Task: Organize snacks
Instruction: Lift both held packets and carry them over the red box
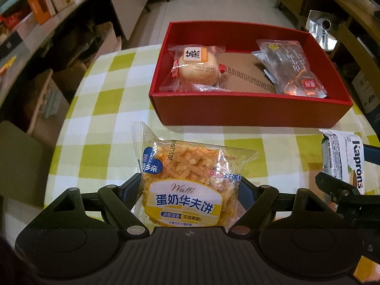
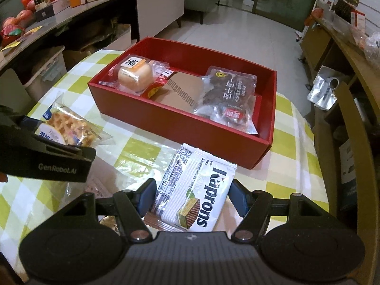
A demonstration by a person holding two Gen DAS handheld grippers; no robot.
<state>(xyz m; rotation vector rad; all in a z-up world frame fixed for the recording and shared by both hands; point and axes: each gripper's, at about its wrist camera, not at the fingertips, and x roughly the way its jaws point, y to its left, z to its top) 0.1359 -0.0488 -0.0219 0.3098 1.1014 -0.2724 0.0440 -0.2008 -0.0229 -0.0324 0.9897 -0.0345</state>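
Right now the waffle packet, a crinkly clear wrapper with a yellow label over golden gridded cake, sits clamped between the pads of the left gripper, raised above the checked tablecloth. At about one o'clock from it stands the red cardboard box, rectangular and matte, just beyond the packet's far tip. Inside the box, a round pale bun in clear film lies at the nine o'clock end, a dark snack pouch at the three o'clock end, and a brown spiral notebook flat between them.

The right wrist view shows what the left barely catches: the whole Kaprons wafer pack, white and ribbed with a pictured layered wafer, gripped at its sides by the right gripper. In the left view only its edge appears at three o'clock. The right view also shows the left gripper from outside, a black body at nine o'clock, with the waffle poking past it.

Both grippers tilt steeply downward toward the table, jaws at middling width, each closed on its packet. Glossy plastic sheeting covers the green-and-white cloth.
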